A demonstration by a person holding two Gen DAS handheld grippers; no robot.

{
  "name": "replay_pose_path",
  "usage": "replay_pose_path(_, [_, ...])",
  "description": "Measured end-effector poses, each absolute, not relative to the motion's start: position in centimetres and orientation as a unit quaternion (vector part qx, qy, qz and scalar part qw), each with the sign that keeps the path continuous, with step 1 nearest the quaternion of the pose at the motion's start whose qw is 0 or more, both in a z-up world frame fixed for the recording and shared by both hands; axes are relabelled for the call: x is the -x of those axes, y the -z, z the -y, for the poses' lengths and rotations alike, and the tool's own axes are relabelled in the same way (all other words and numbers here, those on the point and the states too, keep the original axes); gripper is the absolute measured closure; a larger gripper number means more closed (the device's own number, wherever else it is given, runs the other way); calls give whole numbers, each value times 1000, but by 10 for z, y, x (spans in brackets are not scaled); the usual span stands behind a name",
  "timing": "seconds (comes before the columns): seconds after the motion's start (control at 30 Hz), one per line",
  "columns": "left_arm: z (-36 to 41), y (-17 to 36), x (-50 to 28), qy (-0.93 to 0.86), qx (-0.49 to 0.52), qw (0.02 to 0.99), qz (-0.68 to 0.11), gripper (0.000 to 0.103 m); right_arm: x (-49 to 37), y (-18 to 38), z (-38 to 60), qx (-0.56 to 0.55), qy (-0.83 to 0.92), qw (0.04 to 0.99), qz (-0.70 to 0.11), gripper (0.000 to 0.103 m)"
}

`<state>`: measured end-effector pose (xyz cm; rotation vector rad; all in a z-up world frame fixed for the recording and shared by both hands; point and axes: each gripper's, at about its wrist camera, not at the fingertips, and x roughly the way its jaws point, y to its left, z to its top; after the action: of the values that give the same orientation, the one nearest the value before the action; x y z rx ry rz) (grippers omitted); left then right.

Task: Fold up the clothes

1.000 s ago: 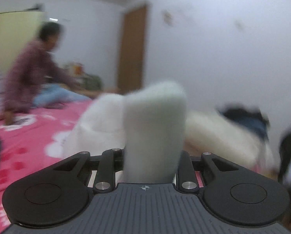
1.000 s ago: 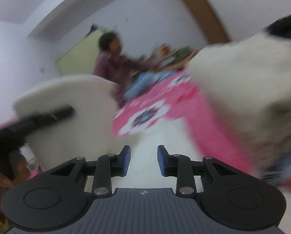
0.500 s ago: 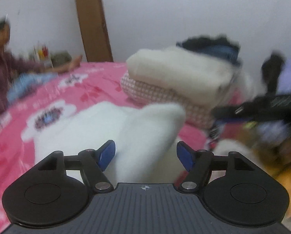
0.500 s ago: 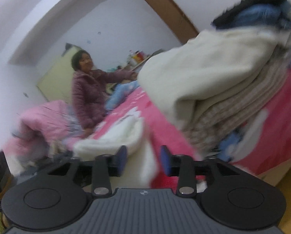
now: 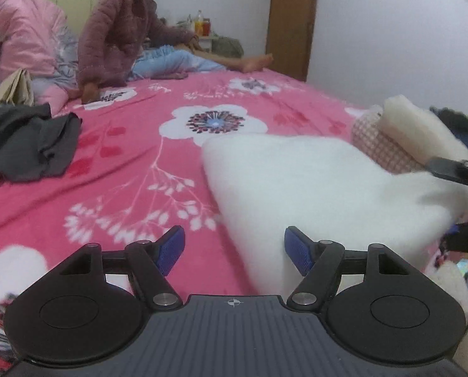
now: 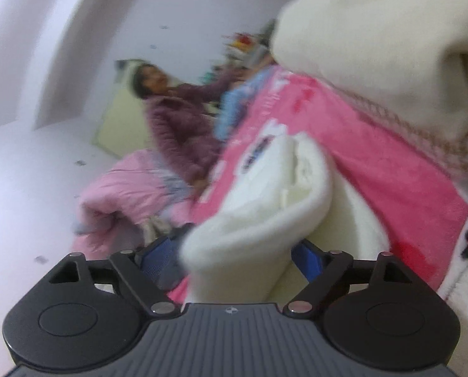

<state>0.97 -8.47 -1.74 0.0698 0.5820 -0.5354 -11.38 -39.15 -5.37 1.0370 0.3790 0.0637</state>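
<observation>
A white fleece garment [image 5: 312,185] lies on the pink flowered bed [image 5: 124,163]. My left gripper [image 5: 235,249] hangs low over its near left edge, open. The cloth fills the right half of the gap, and the pads do not press it. At the right edge of the left wrist view, the right gripper's black fingers [image 5: 450,168] stand on either side of the garment's far corner. In the right wrist view, a thick fold of the white garment [image 6: 259,220] sits between the jaws of my right gripper [image 6: 234,257]. Those jaws are opening.
A stack of folded clothes, cream fleece on top [image 5: 416,128] [image 6: 375,37], stands just beyond the garment. A dark grey garment [image 5: 29,144] lies at the left. A person [image 5: 117,31] sits at the far end beside a pink quilt [image 5: 20,31]. A brown door [image 5: 292,22] is behind.
My left gripper let go of the white cloth it pinched and spread wide. The garment now lies on the bed. The right jaws widened and a fold now sits between them.
</observation>
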Motion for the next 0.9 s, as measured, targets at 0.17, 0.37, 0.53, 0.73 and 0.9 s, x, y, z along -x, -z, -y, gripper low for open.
replay_pose_path(0.17, [78,25,-7,254,-1,927,-276,32,80,46,377,-455,7,870,-189,50])
replay_pose_path(0.37, [64,26,-9,226,17,932,-284,33,34,-11,332,-358,-100,914,-161,73])
replay_pose_path(0.53, [67,22,-5,212,-2,934,-286,33,41,-22,319,-332,-176,919,-122,74])
replay_pose_path(0.73, [75,23,-2,232,-14,928,-292,33,80,77,399,-517,-50,837,-172,76])
replay_pose_path(0.9, [85,19,1,237,-40,928,-283,33,101,94,410,-545,-42,824,-153,77])
